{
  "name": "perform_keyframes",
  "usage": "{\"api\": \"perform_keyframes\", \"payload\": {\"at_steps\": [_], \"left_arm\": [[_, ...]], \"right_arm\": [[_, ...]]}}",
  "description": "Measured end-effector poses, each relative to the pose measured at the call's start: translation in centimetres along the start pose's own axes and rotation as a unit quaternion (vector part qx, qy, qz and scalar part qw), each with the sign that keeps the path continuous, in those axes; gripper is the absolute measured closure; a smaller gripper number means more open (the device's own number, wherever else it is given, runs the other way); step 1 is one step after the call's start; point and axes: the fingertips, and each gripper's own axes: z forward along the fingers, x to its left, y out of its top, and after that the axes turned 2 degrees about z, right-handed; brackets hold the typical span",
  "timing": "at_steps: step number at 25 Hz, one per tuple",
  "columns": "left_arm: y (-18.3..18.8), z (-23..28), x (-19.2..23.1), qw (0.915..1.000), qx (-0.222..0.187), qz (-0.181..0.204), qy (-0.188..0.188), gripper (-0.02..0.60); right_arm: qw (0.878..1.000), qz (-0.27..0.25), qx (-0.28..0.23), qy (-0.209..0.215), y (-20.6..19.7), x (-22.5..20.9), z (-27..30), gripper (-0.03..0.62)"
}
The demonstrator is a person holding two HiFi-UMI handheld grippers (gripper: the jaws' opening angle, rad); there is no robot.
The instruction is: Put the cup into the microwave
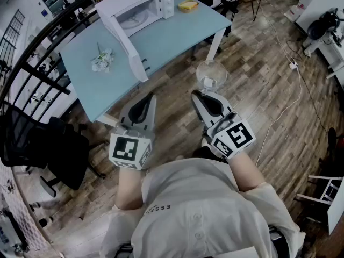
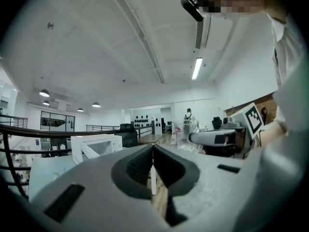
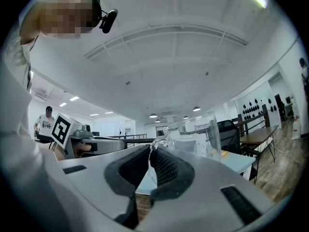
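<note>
Wooden floor (image 1: 258, 63) fills most of the head view, with a pale blue table (image 1: 177, 36) standing ahead of the person. Both forearms reach forward from the body, side by side and roughly parallel, and each carries its gripper level, pointed toward the table's near edge.

On the far part of the table stands a white microwave (image 1: 141, 7). Its door (image 1: 126, 44) is swung wide open toward the person.

The left gripper (image 1: 152, 95) is held near the table's corner. Its own view shows its jaws pressed together with nothing between them (image 2: 153, 149).

The right gripper (image 1: 198, 94) is just beside it, over the floor. Its jaws pinch the handle of a clear glass cup (image 1: 211, 75), as the right gripper view shows (image 3: 150, 151).

The cup (image 3: 203, 134) stands out upright beyond the jaw tips, in the air above the floor. It is short of the table and well apart from the microwave. The left gripper view catches it from the side (image 2: 186, 132).

A small crumpled thing (image 1: 102, 61) lies on the table left of the door, and a yellow item (image 1: 187, 5) lies just right of the microwave.
</note>
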Motion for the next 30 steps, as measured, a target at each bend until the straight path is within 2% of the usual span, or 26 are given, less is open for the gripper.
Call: {"api": "perform_keyframes", "payload": {"at_steps": [9,18,25,30], "left_arm": [[-0.2,0.0,0.1,1.0000,-0.004,-0.006,-0.002,0.578],[-0.6,1.2,2.0,0.9998,-0.009,-0.013,0.011,0.578],[-2.2,4.6,3.3,0.9994,0.002,-0.020,0.029,0.578],[-2.6,9.4,4.2,0.9974,0.010,-0.021,0.069,0.578]], "right_arm": [[1.000,0.002,0.006,0.001,-0.5,0.1,0.3,0.565],[1.000,0.023,0.005,0.014,-0.7,-1.4,2.1,0.563],[0.999,0.035,0.010,0.037,-1.6,-5.3,4.7,0.563],[0.995,0.049,0.009,0.086,-1.7,-10.5,7.7,0.563]]}}
